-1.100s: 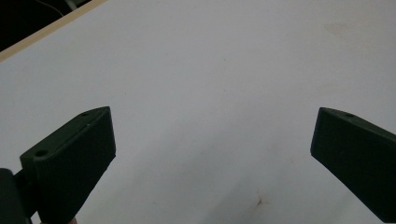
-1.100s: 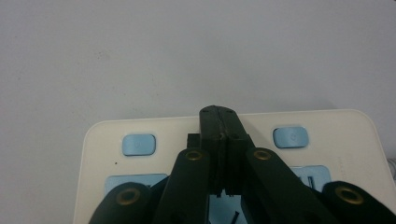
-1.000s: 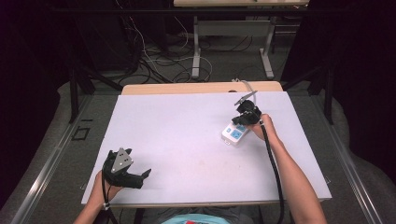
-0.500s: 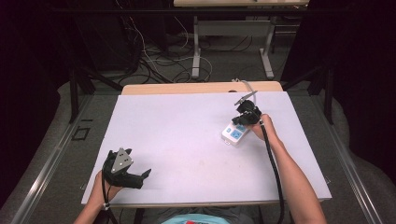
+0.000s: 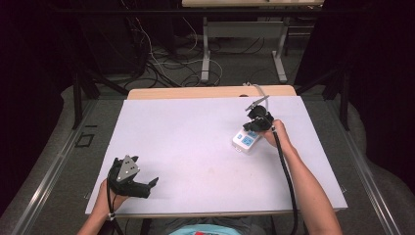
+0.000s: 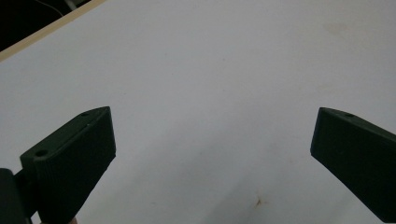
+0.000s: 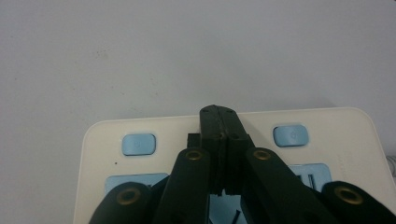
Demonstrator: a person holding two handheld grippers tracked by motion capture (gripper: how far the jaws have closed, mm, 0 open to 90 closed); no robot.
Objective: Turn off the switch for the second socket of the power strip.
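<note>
A white power strip with blue sockets and blue buttons lies on the right half of the white tabletop. My right gripper sits at its far end, shut, pointing down at it. In the right gripper view the black jaws meet tip to tip over the middle of the power strip, between two blue buttons; a small black piece shows beside the tips and I cannot tell what it is. My left gripper rests near the front left edge, open, with bare table between its fingers.
A wooden table edge runs along the far side of the white top. The black cable of the right gripper trails back along the forearm. Behind the table are dark floor, loose cables and table legs.
</note>
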